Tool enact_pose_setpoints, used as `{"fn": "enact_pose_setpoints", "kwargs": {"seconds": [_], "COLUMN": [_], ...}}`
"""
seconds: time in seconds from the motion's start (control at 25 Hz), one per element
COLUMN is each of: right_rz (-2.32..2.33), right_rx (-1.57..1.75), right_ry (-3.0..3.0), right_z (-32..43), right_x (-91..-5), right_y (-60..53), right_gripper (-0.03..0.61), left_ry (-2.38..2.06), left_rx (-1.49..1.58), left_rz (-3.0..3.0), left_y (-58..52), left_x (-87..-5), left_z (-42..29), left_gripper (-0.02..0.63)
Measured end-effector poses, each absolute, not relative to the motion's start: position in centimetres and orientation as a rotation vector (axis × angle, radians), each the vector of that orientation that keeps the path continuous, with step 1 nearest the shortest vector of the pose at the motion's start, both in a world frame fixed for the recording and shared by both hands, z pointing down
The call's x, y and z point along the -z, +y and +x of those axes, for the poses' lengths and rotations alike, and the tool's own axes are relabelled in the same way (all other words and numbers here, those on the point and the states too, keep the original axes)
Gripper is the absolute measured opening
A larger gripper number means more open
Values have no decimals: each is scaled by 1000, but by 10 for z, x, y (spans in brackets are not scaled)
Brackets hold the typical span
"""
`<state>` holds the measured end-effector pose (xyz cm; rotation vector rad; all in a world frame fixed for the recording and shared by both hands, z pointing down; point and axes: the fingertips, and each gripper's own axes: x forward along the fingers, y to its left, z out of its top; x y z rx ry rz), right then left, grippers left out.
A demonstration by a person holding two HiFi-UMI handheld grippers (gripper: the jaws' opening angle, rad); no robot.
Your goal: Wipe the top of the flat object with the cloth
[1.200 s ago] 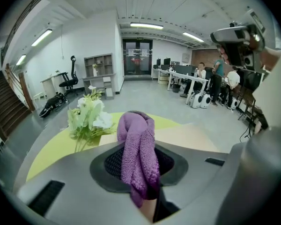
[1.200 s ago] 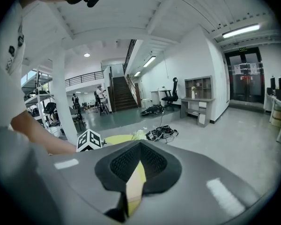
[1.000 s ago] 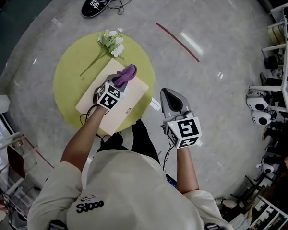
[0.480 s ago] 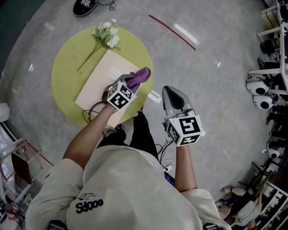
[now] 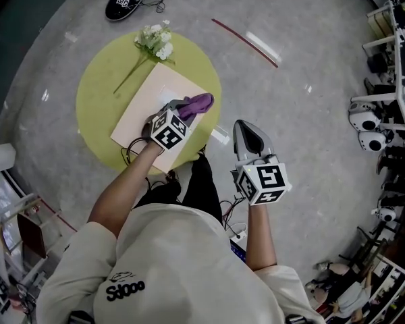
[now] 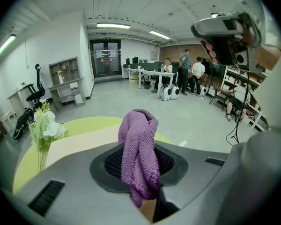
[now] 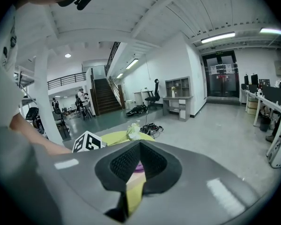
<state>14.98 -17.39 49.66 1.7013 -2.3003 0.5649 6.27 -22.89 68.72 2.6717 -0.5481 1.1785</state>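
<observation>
A flat beige board [image 5: 148, 106] lies on a round yellow-green table [image 5: 98, 90]. My left gripper [image 5: 187, 111] is shut on a purple cloth [image 5: 200, 102], which sits at the board's right edge near the table's rim. In the left gripper view the cloth [image 6: 138, 144] bulges up between the jaws of the left gripper [image 6: 141, 170], and the board [image 6: 79, 142] shows beyond it. My right gripper [image 5: 243, 129] hovers over the floor to the right of the table, shut and holding nothing. In its own view the right gripper [image 7: 139, 165] points at the table.
A sprig of white flowers [image 5: 155, 42] lies at the table's far edge, partly on the board. A black shoe [image 5: 125, 2] and a red strip [image 5: 246, 42] lie on the floor beyond. Small robots and shelving [image 5: 371, 130] stand at the right.
My left gripper has dragged the cloth from the middle of the board to its right edge. The right gripper has barely moved.
</observation>
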Motion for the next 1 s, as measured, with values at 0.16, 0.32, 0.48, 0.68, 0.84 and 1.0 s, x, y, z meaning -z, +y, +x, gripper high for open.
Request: {"fn": "enact_pose_setpoints", "kwargs": {"seconds": [0.16,0.32,0.48,0.68,0.84,1.0], "right_rz": [1661,1622,1586,1551,1536,1533], "right_rx": [-551,-535,-525,-529,-528,-527], "right_ry": [-2328,-2358,-2378,-2404,-2415,-2416], "right_z": [134,122,112,102,97,95], "right_x": [-497,-494,-497,-493,-493,-493], "right_y": [-176,-179,-184,-185,-182,-176], "right_gripper": [8,8,8,8,8,8], "left_ry": [-656,-782,-926,-1082,-1156,-1165], "left_rx": [-1180,-1144,-1102,-1072,-1055,-1038], "left_rz": [2611,2539,2449,2332,2286,2288], "left_y": [-245,-257,-271,-278,-277,-271], "left_x": [-686,-684,-686,-681,-682,-684], "left_z": [30,-8,-51,-103,-128,-130], "left_gripper": [92,92,92,92,92,92]}}
